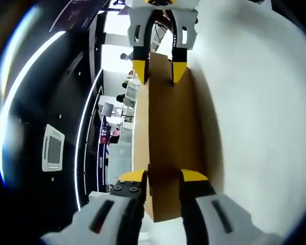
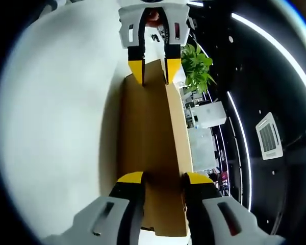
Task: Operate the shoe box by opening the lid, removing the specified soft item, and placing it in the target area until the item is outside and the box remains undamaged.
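A brown cardboard shoe box lid (image 1: 168, 148) stands over a white table (image 1: 255, 112), pinched at opposite ends by the left gripper (image 1: 163, 178) and right gripper (image 2: 162, 178), each clenched on it. Likely the lid-opening step; next, lift it evenly without bending the cardboard.

Box: the cardboard shoe box (image 1: 168, 138) lies on the table (image 1: 255, 112); its near end sits between the left gripper (image 1: 163, 179) jaws; the right gripper (image 1: 158, 71) straddles its far end
Plant: a potted plant (image 2: 196, 66) stands right of the box's far end
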Tool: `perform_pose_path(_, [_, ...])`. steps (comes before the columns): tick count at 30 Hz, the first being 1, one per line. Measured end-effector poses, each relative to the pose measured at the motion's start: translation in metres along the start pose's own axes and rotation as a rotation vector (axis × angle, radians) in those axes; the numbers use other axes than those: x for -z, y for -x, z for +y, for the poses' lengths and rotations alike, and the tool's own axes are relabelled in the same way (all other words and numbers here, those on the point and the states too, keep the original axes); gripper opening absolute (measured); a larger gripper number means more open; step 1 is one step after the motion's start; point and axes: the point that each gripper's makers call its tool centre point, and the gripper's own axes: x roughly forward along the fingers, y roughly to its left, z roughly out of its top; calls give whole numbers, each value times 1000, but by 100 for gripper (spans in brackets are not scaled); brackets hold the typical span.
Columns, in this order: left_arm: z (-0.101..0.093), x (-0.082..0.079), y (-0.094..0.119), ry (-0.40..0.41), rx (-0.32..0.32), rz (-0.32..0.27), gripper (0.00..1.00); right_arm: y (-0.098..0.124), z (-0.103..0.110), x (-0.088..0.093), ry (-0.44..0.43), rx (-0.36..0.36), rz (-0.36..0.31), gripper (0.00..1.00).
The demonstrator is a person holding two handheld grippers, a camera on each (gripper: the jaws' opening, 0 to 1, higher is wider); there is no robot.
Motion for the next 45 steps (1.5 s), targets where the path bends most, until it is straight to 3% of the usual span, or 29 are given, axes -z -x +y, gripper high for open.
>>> perform_pose_path(6, [2,0,1,19,5,-12,25,2,-3,-2,-40,-8,-17,29])
perform_pose_path(15, [0,0,-1,1,-4,7,25,0,2,-2,-11,2,-12,29])
perform_pose_path(16, [0,0,-1,4,-8,7,25,-2,3,-3,89,23,-3,29])
perform_pose_path(25, [1,1,-1,10,-12,7,26,1,0,-4,62,36,-9,28])
perform_pose_path(29, [1,5,-3,15,-17,20,36,4,-7,-5,48,41,-16,27])
perform_pose_path(30, [4,5,-3,-11,-28,23,35,5,-10,-6,45,43,-19,27])
perform_pose_path(34, [10,5,-3,17,-33,14,29,5,-9,-6,41,39,-24,27])
perform_pose_path(45, [12,3,-1,25,0,-3,29,3,-10,-5,37,19,-16,28])
